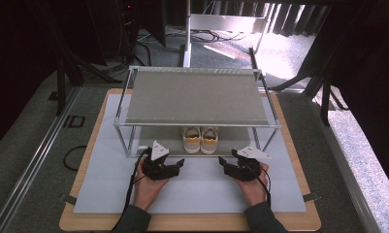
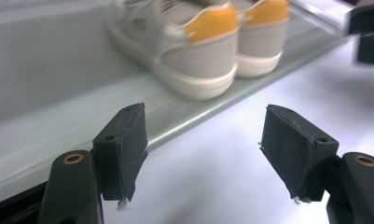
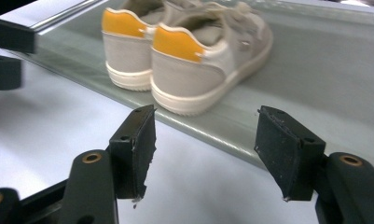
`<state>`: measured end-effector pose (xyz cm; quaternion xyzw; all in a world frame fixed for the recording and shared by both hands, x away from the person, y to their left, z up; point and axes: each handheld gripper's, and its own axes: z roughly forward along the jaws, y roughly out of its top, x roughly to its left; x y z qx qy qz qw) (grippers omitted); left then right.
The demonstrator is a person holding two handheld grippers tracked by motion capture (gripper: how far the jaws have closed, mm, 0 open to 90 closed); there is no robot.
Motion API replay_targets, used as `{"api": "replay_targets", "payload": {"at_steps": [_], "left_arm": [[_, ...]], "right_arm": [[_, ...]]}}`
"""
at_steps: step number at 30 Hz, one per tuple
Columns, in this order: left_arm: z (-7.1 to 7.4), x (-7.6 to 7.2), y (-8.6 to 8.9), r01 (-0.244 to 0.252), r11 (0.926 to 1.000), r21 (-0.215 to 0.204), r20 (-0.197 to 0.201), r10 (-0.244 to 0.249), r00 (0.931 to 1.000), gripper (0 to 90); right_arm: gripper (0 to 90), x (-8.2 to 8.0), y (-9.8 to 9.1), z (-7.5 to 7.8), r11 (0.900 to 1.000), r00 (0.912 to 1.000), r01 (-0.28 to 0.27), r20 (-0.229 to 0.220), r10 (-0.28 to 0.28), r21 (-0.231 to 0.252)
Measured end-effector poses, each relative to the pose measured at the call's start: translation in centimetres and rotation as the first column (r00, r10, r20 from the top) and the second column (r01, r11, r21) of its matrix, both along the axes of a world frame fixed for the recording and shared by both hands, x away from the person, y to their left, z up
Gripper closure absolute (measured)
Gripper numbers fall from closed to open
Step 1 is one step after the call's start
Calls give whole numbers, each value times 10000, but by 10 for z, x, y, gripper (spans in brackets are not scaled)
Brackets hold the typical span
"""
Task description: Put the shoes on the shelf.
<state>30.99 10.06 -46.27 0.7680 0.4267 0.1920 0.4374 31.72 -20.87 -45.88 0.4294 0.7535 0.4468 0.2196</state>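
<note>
In the high view, the shoes (image 1: 201,140) stand side by side on the lower shelf of the rack (image 1: 197,97), heels toward the person, with the left gripper (image 1: 175,165) and right gripper (image 1: 227,164) on the mat (image 1: 197,187) just before them. The left gripper view shows its jaws spread wide and empty, shoes (image 2: 208,42) ahead. The right gripper view shows the same: jaws apart, holding nothing, shoes (image 3: 184,56) beyond.

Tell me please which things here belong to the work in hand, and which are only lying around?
Belong to the work:
- pair of shoes on the lower shelf, heels outward
- left gripper, jaws open, empty
- right gripper, jaws open, empty
- shoe rack

Only lying around:
- white mat on the table
- cables on the floor behind the rack
</note>
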Motion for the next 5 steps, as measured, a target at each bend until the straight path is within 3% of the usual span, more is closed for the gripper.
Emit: {"api": "replay_targets", "payload": {"at_steps": [2, 4, 5], "left_arm": [[-1, -3, 8, -89, 10000, 35, -118, 89, 9999, 308], [-2, -6, 15, -181, 9982, 564, -19, 182, 9998, 308], [-2, -6, 15, -181, 9982, 564, -19, 182, 9998, 308]], "right_arm": [[378, -3, -7, 0, 9999, 9999, 105, -23, -105, -42], [377, -6, -16, -1, 9996, 9997, 254, -4, -254, -80], [377, -7, -20, -1, 9994, 9994, 335, -27, -335, -86]]}}
